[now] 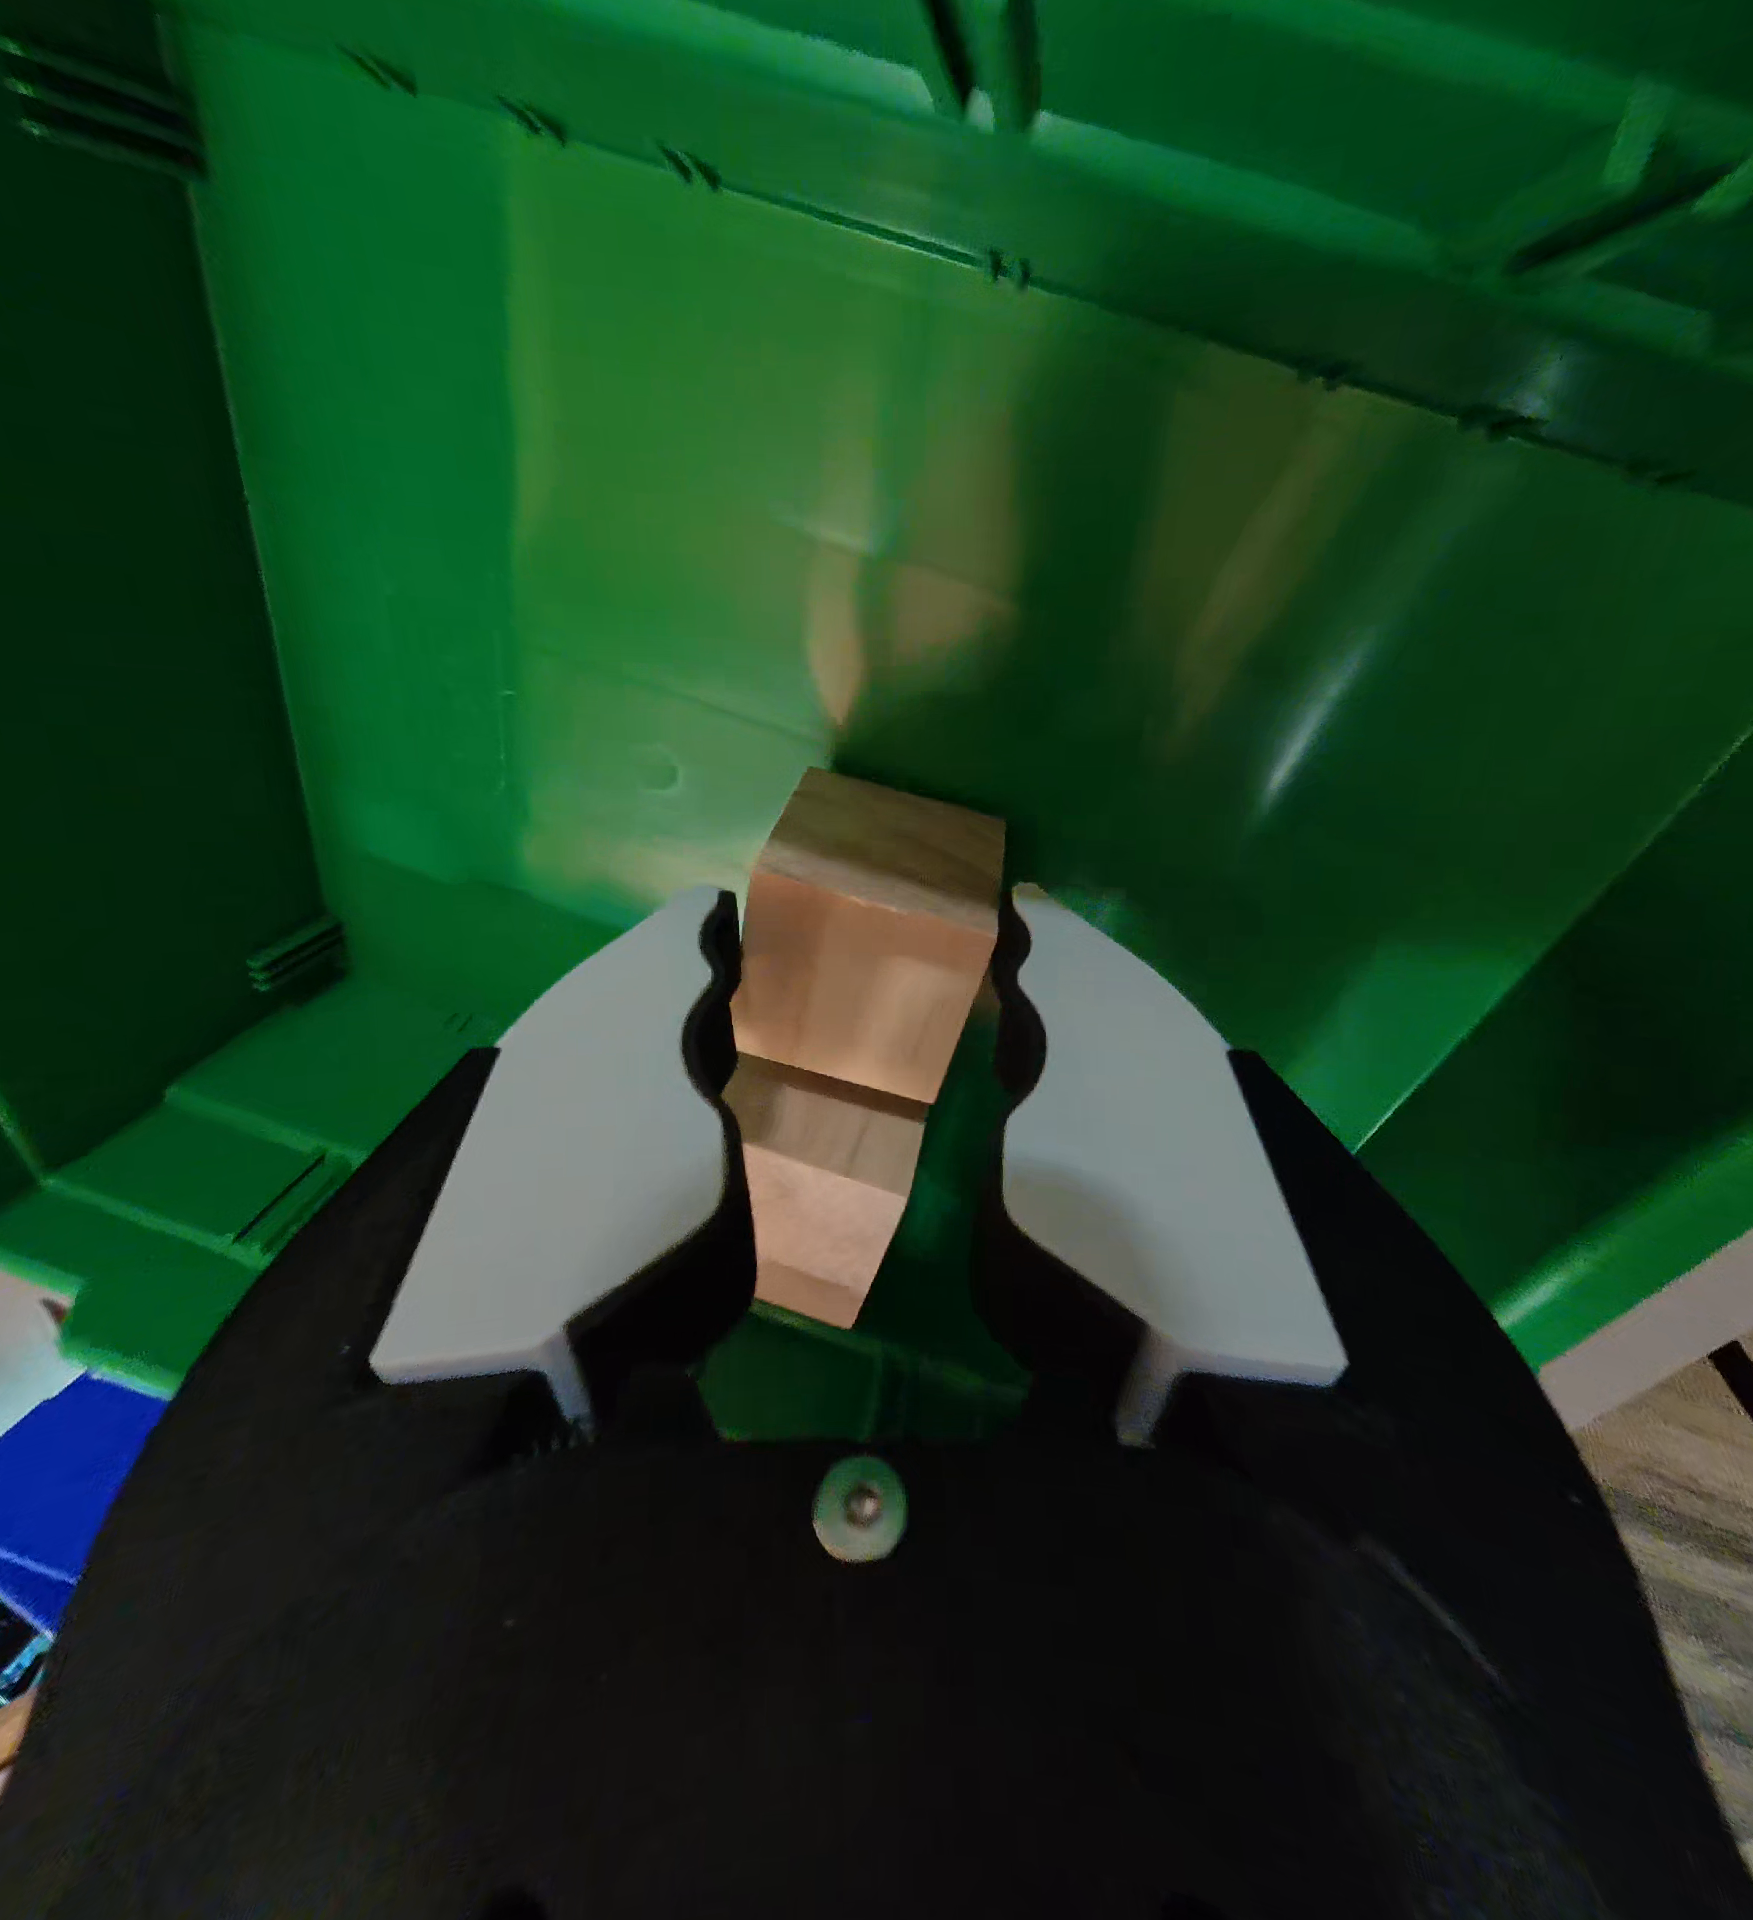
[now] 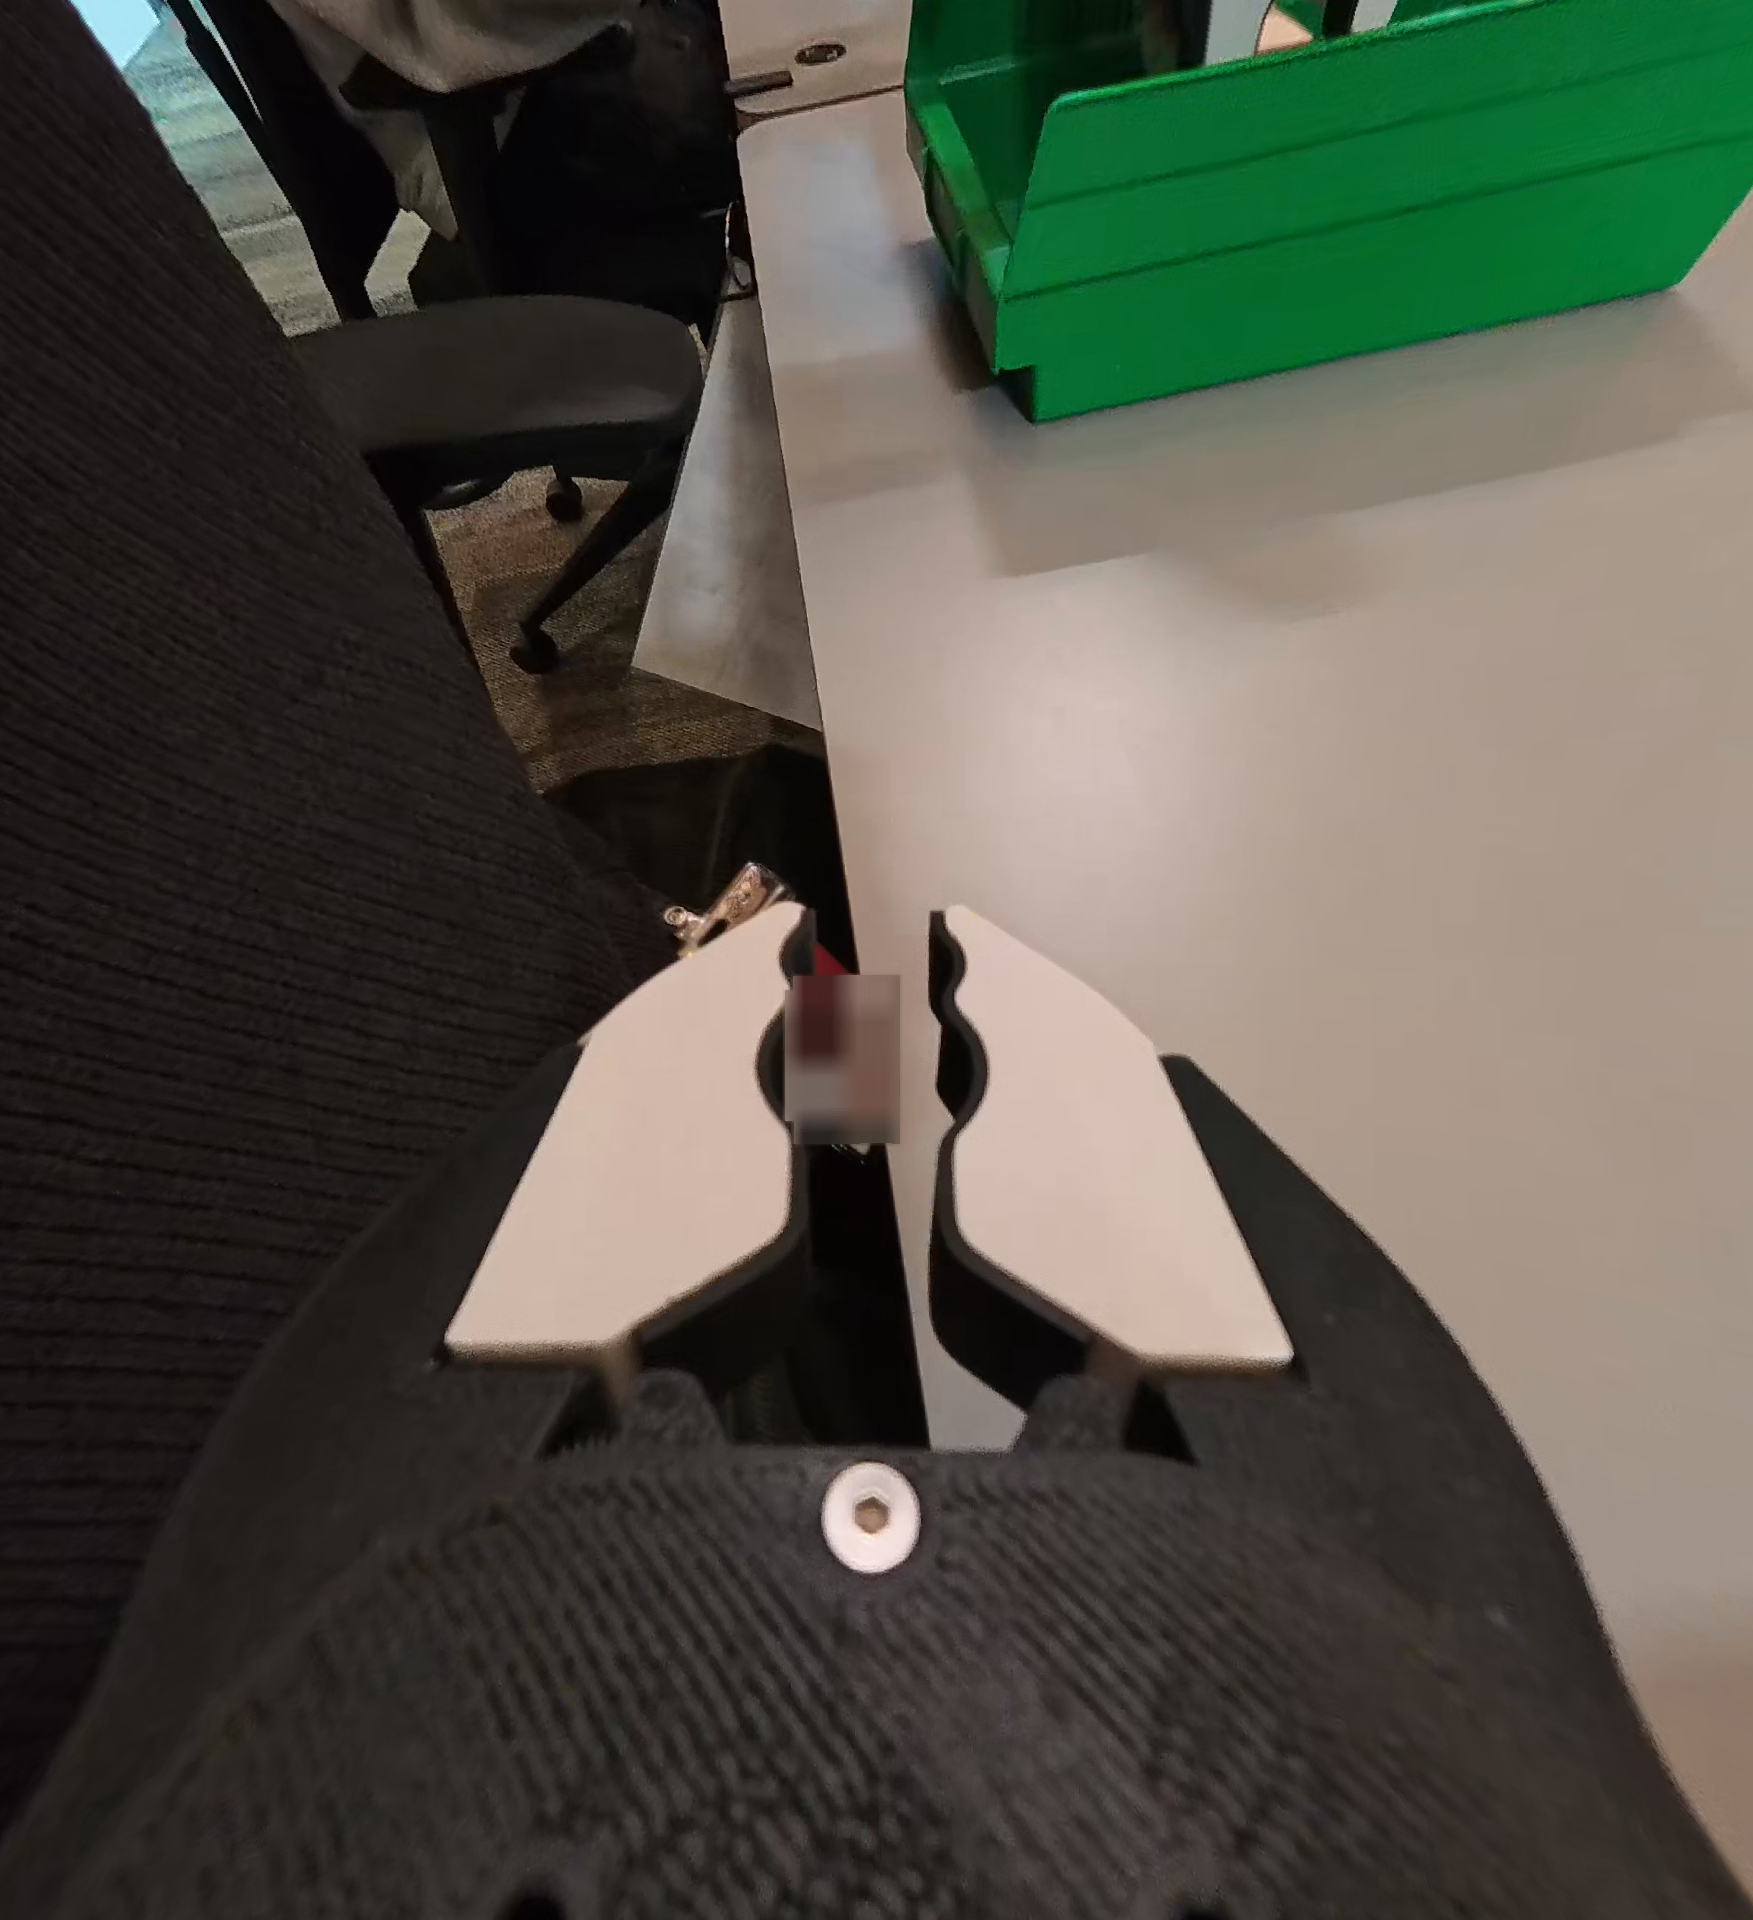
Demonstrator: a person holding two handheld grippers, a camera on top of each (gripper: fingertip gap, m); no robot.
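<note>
My left gripper [image 1: 867, 902] is inside a green plastic bin [image 1: 643, 468], pointing at its inner wall. It is shut on a light wooden block [image 1: 877, 935], with a fingertip pressed on each side. A second wooden block [image 1: 820, 1195] lies closer in between the fingers, against the left finger. The glossy bin wall reflects the blocks. My right gripper [image 2: 870, 920] hovers over the edge of a grey table [image 2: 1371, 831]. Its fingers stand slightly apart with nothing between them. The green bin [image 2: 1371, 229] stands on the table far ahead of it, to the right.
A person's black knitted garment [image 2: 176, 727] fills the left of the right wrist view, close to the gripper, with a small metal clip [image 2: 737, 899] on it. A black office chair [image 2: 519, 364] stands on the carpet beyond. A blue box [image 1: 10, 1486] shows outside the bin.
</note>
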